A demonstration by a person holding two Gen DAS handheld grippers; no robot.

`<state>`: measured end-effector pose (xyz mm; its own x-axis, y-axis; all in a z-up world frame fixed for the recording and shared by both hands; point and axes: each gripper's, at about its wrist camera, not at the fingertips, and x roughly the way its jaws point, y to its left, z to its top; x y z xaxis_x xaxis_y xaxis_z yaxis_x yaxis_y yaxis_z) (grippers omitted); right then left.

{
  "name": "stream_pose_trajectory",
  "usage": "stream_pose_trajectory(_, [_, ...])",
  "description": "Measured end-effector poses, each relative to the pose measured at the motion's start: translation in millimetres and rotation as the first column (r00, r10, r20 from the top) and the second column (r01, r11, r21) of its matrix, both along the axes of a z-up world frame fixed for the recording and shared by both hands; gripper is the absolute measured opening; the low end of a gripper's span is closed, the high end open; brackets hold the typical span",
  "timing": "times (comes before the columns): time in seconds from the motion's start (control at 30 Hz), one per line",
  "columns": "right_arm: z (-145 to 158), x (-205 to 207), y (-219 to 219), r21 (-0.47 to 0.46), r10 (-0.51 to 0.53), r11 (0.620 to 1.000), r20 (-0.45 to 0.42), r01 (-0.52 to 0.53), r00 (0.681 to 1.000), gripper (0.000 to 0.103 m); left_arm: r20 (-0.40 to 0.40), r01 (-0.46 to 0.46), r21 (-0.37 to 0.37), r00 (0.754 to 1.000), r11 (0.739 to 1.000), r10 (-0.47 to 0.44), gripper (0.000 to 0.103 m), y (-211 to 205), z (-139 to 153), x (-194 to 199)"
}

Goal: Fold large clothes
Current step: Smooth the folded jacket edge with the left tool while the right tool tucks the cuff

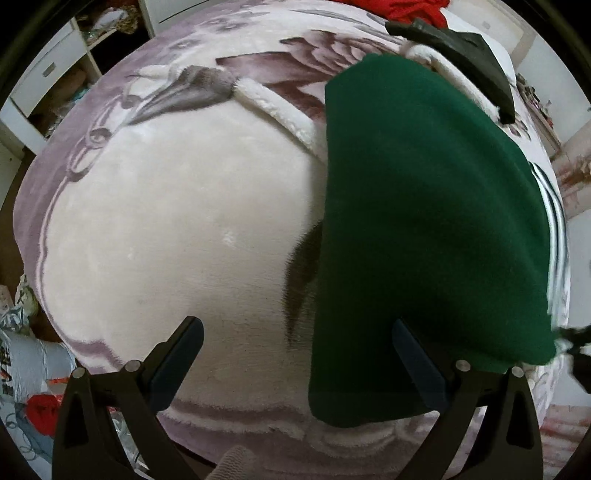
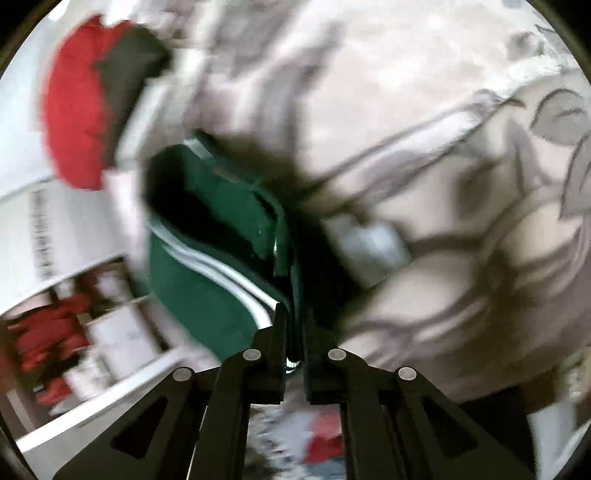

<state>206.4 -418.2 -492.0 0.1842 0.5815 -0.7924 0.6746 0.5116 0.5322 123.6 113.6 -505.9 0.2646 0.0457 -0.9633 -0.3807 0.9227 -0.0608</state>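
Garment (image 1: 424,221): dark green, with white stripes (image 1: 554,221) along one edge. Blanket (image 1: 166,221): cream centre, mauve-grey floral and feather print at the borders. Red fabric (image 1: 402,9) and a dark grey folded item (image 1: 461,48) lie at far edge. Gripper fingers (image 1: 177,354): black.

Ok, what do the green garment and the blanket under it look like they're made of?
The green garment looks like matte knit or fleece-type cloth: no shine, soft dense surface, white stripes along one edge. The blanket looks like plush fleece: fuzzy nap, printed grey pattern, a thick fluffy white trim. The exact fibres can't be told.
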Motion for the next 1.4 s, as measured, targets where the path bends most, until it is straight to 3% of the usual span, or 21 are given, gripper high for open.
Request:
stream_pose_trajectory(0.07, [-34.3, 2.7, -3.0, 0.047, 0.008, 0.999, -0.092, -0.004, 0.996, 0.012, -0.002, 0.016, 0.012, 1.0, 1.0, -0.016, 0.103, -0.1, 0.7, 2.1])
stream_pose_trajectory(0.13, [-30.9, 9.2, -1.7, 0.094, 0.013, 0.996, -0.083, -0.005, 0.996, 0.019, 0.005, 0.019, 0.02, 1.0, 1.0, -0.019, 0.103, 0.6, 4.8, 2.1])
stream_pose_trajectory(0.2, [-5.5, 23.9, 0.3, 0.026, 0.084, 0.996, -0.022, -0.084, 0.996, 0.036, 0.018, 0.013, 0.024, 1.0, 1.0, -0.013, 0.103, 4.2, 11.5, 5.2])
stream_pose_trajectory(0.23, [10.7, 32.9, 1.8, -0.035, 0.121, 0.992, 0.018, -0.12, 0.993, 0.059, 0.03, 0.006, 0.03, 1.0, 1.0, -0.007, 0.103, 6.6, 15.5, 8.0])
stream_pose_trajectory(0.27, [27.4, 44.8, 4.9, -0.101, 0.163, 0.983, 0.063, -0.156, 0.985, 0.069, 0.051, -0.004, 0.041, 0.999, 0.999, 0.002, 0.103, 10.4, 21.2, 13.6])
stream_pose_trajectory(0.37, [55.2, 88.6, 21.1, -0.199, 0.287, 0.946, 0.161, -0.254, 0.944, 0.069, 0.081, -0.023, 0.075, 0.997, 0.997, 0.017, 0.103, 20.2, 27.9, 35.5])
stream_pose_trajectory(0.43, [58.1, 118.5, 34.1, -0.19, 0.324, 0.939, 0.209, -0.287, 0.923, 0.07, 0.101, -0.036, 0.086, 0.994, 0.996, 0.027, 0.103, 26.3, 29.3, 49.0])
stream_pose_trajectory(0.5, [44.2, 153.5, 52.0, -0.134, 0.366, 0.93, 0.236, -0.343, 0.9, 0.07, 0.105, -0.042, 0.105, 0.994, 0.994, 0.031, 0.103, 30.5, 27.4, 68.0])
stream_pose_trajectory(0.6, [5.8, 193.2, 84.9, -0.054, 0.421, 0.906, 0.206, -0.419, 0.884, 0.07, 0.112, -0.044, 0.114, 0.993, 0.993, 0.031, 0.103, 35.2, 26.2, 87.2])
stream_pose_trajectory(0.63, [-4.2, 201.3, 92.3, -0.016, 0.41, 0.909, 0.208, -0.416, 0.888, 0.054, 0.116, -0.045, 0.108, 0.993, 0.993, 0.032, 0.103, 36.3, 26.5, 90.4])
stream_pose_trajectory(0.67, [-9.8, 206.2, 95.1, 0.012, 0.389, 0.915, 0.234, -0.403, 0.891, 0.002, 0.12, -0.045, 0.1, 0.992, 0.994, 0.033, 0.103, 36.9, 27.0, 93.4])
stream_pose_trajectory(0.73, [-8.3, 212.0, 95.4, 0.041, 0.359, 0.924, 0.243, -0.38, 0.901, 0.003, 0.127, -0.039, 0.09, 0.992, 0.995, 0.028, 0.103, 34.6, 29.2, 97.1])
stream_pose_trajectory(0.87, [33.5, 223.3, 76.9, -0.09, 0.299, 0.954, 0.324, -0.285, 0.897, 0.002, 0.137, -0.014, 0.072, 0.991, 0.997, 0.004, 0.103, 26.7, 30.2, 103.1])
stream_pose_trajectory(0.97, [31.5, 238.2, 61.0, -0.206, 0.297, 0.947, 0.28, -0.244, 0.913, 0.002, 0.171, -0.009, 0.048, 0.985, 0.999, 0.0, 0.103, 21.6, 32.2, 107.2])
stream_pose_trajectory(1.03, [7.5, 248.5, 58.7, -0.237, 0.337, 0.927, 0.189, -0.29, 0.922, 0.002, 0.15, 0.002, 0.088, 0.989, 0.996, -0.016, 0.103, 17.3, 27.7, 113.9])
stream_pose_trajectory(1.1, [-13.1, 253.1, 59.6, -0.175, 0.371, 0.921, 0.12, -0.349, 0.921, 0.011, 0.123, 0.023, 0.109, 0.992, 0.994, -0.036, 0.103, 14.7, 21.1, 118.6])
stream_pose_trajectory(1.13, [-14.9, 250.3, 57.5, -0.117, 0.364, 0.929, 0.106, -0.352, 0.925, 0.024, 0.112, 0.028, 0.106, 0.993, 0.994, -0.04, 0.103, 14.3, 18.1, 119.0])
stream_pose_trajectory(1.17, [-10.6, 245.2, 54.6, -0.088, 0.361, 0.931, 0.108, -0.353, 0.926, 0.046, 0.108, 0.032, 0.092, 0.993, 0.995, -0.042, 0.103, 14.1, 15.1, 118.1])
stream_pose_trajectory(1.23, [3.6, 229.1, 44.3, -0.073, 0.359, 0.933, 0.131, -0.352, 0.924, 0.067, 0.114, 0.034, 0.078, 0.993, 0.996, -0.043, 0.103, 13.4, 13.6, 114.3])
stream_pose_trajectory(1.3, [20.2, 202.0, 31.8, -0.086, 0.359, 0.933, 0.155, -0.349, 0.92, 0.067, 0.114, 0.04, 0.077, 0.992, 0.996, -0.048, 0.103, 10.9, 13.9, 111.5])
stream_pose_trajectory(1.4, [26.6, 147.2, 17.6, -0.081, 0.372, 0.928, 0.12, -0.364, 0.92, 0.07, 0.114, 0.047, 0.082, 0.992, 0.995, -0.057, 0.103, 7.5, 16.8, 105.7])
